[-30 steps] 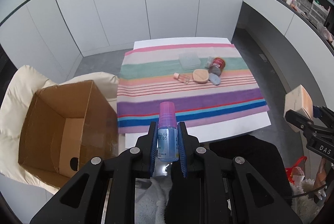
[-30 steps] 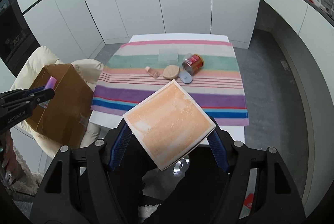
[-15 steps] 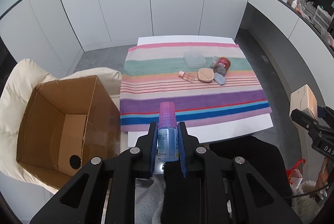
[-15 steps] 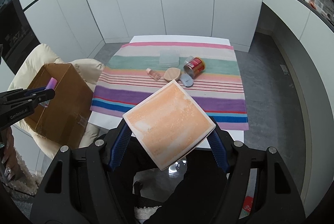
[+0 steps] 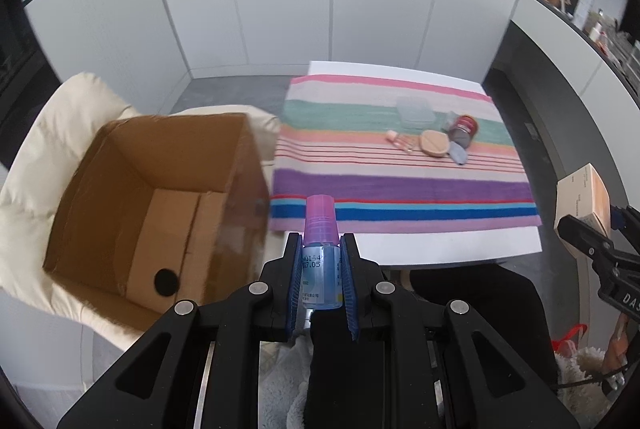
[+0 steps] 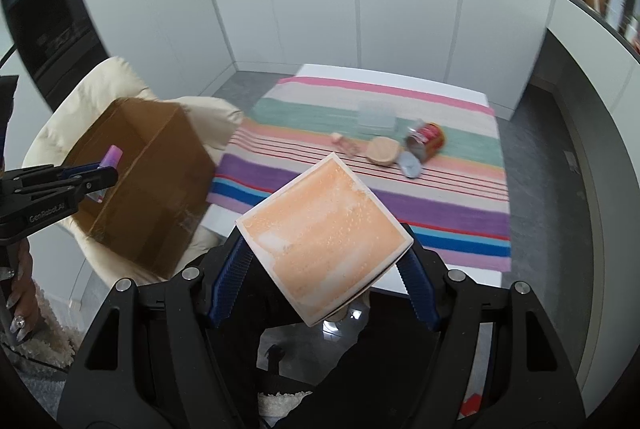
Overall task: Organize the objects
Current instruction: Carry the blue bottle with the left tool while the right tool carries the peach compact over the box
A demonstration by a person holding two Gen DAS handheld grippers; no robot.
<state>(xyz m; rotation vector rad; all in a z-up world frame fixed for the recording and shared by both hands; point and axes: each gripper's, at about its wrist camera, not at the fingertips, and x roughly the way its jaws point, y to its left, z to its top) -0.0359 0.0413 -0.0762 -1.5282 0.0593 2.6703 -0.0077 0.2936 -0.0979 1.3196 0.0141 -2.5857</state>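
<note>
Cardboard box (image 5: 152,205) sits left of my left claw (image 5: 322,269), clamped on the blue spray bottle (image 5: 320,261); right claw (image 6: 324,269) grips the orange carton (image 6: 324,241). I centre over the opening before releasing.

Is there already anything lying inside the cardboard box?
No. In the left wrist view the cardboard box shows only its bare flaps and a round hole, while the bottle sits in the left gripper.
</note>
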